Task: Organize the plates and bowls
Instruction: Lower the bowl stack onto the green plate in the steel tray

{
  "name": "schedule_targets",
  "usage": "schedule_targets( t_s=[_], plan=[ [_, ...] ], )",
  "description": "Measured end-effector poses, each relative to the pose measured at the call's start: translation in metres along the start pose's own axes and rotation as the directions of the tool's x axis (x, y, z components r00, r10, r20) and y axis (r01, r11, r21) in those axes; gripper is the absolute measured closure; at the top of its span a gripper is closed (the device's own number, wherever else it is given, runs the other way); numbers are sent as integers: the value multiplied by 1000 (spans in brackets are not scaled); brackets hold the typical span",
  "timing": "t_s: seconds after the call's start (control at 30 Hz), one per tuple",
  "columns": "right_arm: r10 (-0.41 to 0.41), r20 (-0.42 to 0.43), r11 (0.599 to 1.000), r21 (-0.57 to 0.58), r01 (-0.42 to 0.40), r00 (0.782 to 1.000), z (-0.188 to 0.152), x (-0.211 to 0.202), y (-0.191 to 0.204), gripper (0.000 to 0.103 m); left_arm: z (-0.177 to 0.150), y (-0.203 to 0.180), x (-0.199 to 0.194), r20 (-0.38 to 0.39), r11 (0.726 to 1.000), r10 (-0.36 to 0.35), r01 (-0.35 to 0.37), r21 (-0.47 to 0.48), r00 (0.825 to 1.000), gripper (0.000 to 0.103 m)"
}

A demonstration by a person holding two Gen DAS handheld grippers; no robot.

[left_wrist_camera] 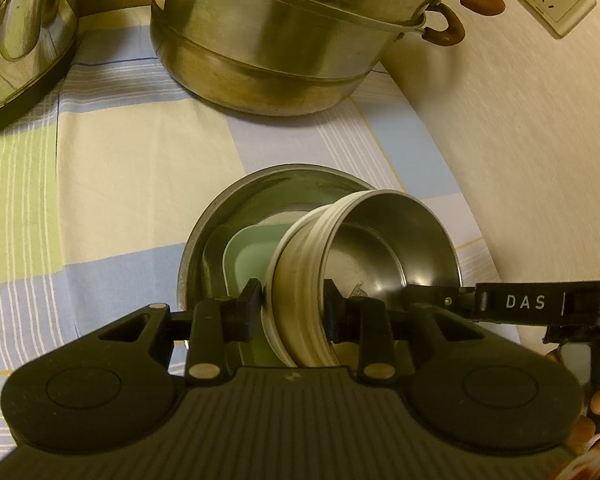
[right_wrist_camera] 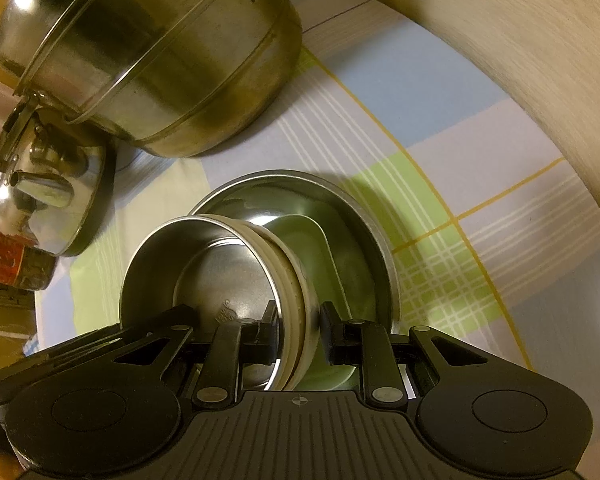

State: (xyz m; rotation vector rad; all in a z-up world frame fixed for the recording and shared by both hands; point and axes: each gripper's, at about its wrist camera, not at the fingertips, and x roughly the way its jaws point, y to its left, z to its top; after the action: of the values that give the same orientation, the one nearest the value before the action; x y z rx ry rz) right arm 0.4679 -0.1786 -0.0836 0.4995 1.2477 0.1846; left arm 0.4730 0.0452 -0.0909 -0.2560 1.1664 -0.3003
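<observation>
bowl (left_wrist_camera: 364, 256): stiff, slick steel | we pinch its rim wall, left gripper (left_wrist_camera: 292, 308) and right gripper (right_wrist_camera: 300, 334) both clamped | over tray (left_wrist_camera: 244, 256)

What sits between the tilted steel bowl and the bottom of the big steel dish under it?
A pale green tray already lies inside the steel dish, directly beneath the tilted bowl. Both grippers, left and right, clamp the bowl's wall; it can only land on the tray.
</observation>
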Motion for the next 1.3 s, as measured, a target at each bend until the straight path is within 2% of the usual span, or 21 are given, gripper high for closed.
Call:
schedule_targets(
  t_s=[0.47,0.83,1.07,1.23,1.3],
  plan=[
    [26,45,999,-47,-24,999,0,-8,5,76,-1,-2,-3,13,999,23,-23,22,1000,71],
    [85,88,996,-33,-83,992,-8,-18,-6,74,0,-5,-19,79,998,32,-36,50,996,71],
    [131,126,991,-29,-128,983,-16,-27,-13,74,-5,-6,-39,119,998,8,-16,60,993,72],
    [165,136,986,-11,-165,977,-21,-25,-19,74,-11,-8,-41,122,997,15,-24,76,992,75],
    [177,149,984,-6,-178,973,-24,-26,-20,75,-13,-8,-40,116,997,8,-17,76,993,83]
  ],
)
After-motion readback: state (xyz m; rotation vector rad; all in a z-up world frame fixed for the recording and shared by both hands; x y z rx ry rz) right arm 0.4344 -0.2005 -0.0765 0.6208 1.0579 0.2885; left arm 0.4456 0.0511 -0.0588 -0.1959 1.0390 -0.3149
